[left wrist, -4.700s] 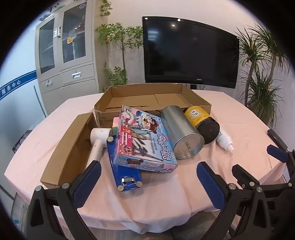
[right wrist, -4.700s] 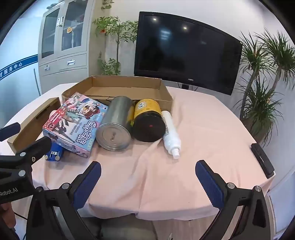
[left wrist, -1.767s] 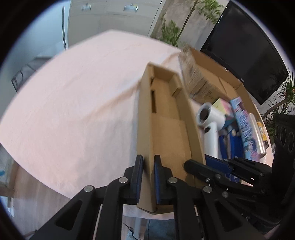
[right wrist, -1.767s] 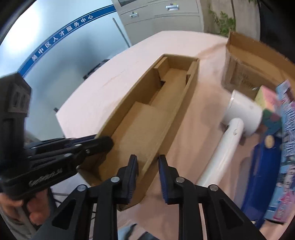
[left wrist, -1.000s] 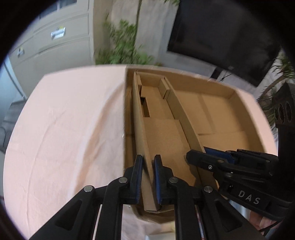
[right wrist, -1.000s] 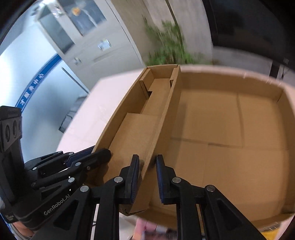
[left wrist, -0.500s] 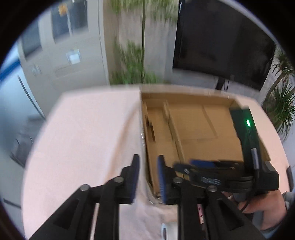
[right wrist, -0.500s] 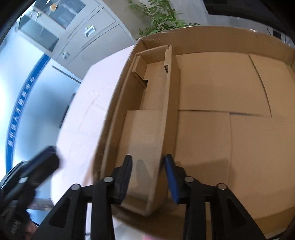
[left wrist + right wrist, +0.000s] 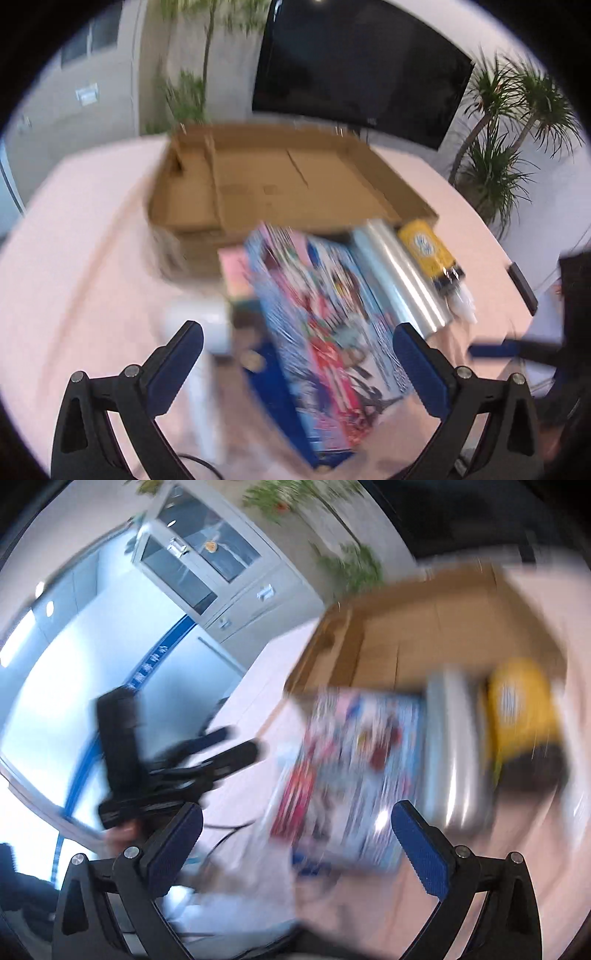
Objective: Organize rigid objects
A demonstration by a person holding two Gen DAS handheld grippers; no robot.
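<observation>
Both jaws are opening on nothing, left hand-held gripper (image 9: 295, 363) over the colourful toy box (image 9: 328, 328) before the cardboard tray (image 9: 288, 181) on the worktop (image 9: 85, 266); light, stiff and glossy, so pinch its long edges.

Honestly nothing is readable here, both views are too smeared. The colourful box (image 9: 328, 332) has big printed characters and cartoon art on its face, but they're just streaks. The yellow jar (image 9: 428, 251) carries a blue-and-white label I can't make out. The blue stripe (image 9: 147, 672) on the wall in the right wrist view has white characters, too blurred to read. The TV (image 9: 354, 66) has a tiny white logo, illegible.
</observation>
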